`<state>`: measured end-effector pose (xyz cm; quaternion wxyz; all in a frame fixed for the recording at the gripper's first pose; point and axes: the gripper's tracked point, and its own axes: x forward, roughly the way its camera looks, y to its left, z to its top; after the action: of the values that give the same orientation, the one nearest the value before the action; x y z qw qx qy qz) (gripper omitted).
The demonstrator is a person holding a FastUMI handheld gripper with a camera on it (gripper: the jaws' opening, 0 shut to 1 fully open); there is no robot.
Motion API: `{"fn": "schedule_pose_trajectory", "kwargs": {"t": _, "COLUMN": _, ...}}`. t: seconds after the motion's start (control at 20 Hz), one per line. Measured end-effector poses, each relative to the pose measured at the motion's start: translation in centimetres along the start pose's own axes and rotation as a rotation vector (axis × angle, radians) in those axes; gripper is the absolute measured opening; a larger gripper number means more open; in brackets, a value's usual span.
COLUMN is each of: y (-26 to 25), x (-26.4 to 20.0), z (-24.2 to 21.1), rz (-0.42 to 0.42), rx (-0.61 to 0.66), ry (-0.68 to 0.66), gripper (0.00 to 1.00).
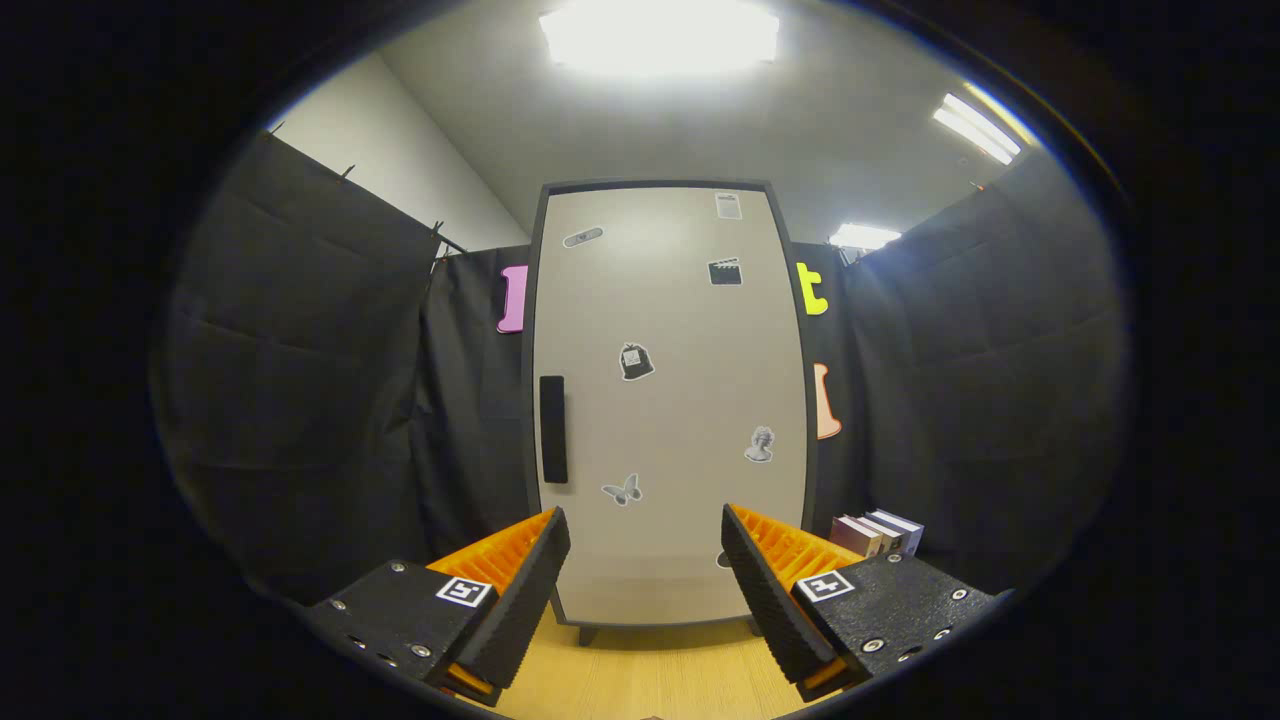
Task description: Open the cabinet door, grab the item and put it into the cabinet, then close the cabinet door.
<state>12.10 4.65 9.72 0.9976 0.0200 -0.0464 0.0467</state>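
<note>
The hand-held gripper [645,590] is spread wide and holds nothing, aimed squarely at the cabinet [668,400] ahead, probably to line up on its door. The door is shut; its handle [553,429] lies ahead and slightly left. Books [880,533] (likely the item) stand beyond the right finger. A pale wooden worktop [640,670] runs beneath, under bright ceiling lights [660,35].
</note>
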Motion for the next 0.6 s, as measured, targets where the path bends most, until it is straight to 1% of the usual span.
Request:
{"fn": "schedule_pose_trajectory", "kwargs": {"t": 0.3, "y": 2.3, "x": 5.9, "z": 3.0, "rz": 0.043, "rx": 0.050, "ry": -0.048, "gripper": 0.95}}
{"fn": "schedule_pose_trajectory", "kwargs": {"t": 0.6, "y": 5.0, "x": 11.1, "z": 2.9, "rz": 0.094, "rx": 0.055, "ry": -0.026, "gripper": 0.95}}
